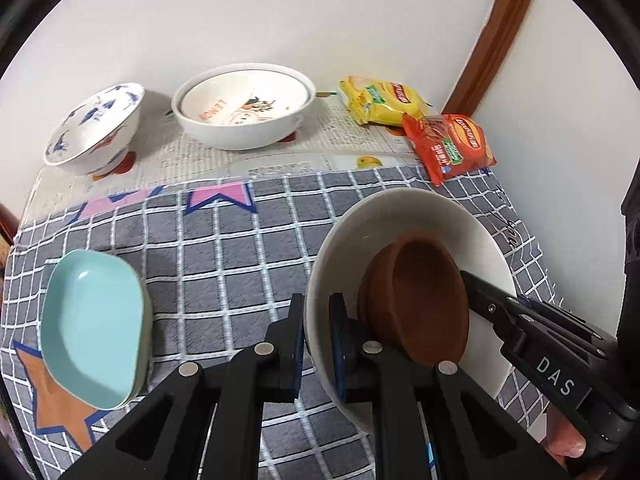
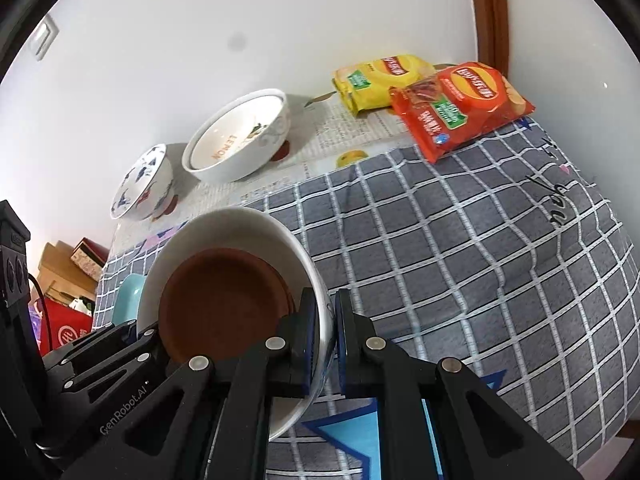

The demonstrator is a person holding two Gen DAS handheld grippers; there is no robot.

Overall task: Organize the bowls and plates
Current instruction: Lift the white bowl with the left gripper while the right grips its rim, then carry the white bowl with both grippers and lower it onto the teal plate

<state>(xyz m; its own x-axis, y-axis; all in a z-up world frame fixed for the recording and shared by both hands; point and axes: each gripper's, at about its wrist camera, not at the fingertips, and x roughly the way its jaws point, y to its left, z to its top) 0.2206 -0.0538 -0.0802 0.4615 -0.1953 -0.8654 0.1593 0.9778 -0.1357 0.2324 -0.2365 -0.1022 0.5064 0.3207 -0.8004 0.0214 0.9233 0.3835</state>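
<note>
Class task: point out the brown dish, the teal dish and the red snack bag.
brown dish (image 2: 224, 308), right wrist view, inner floor.
teal dish (image 1: 94, 324), left wrist view, inner floor.
red snack bag (image 2: 464, 108), right wrist view, front face.

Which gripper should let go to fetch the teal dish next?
Left, probably. Both grippers are shut on the white bowl with the brown dish in it. The left gripper holds the rim nearest the teal dish; the right gripper is on the opposite rim.

Open checked cloth (image 1: 240, 264) mid-table, teal dish (image 1: 92, 332) left, bowls, snack bags along wall
</note>
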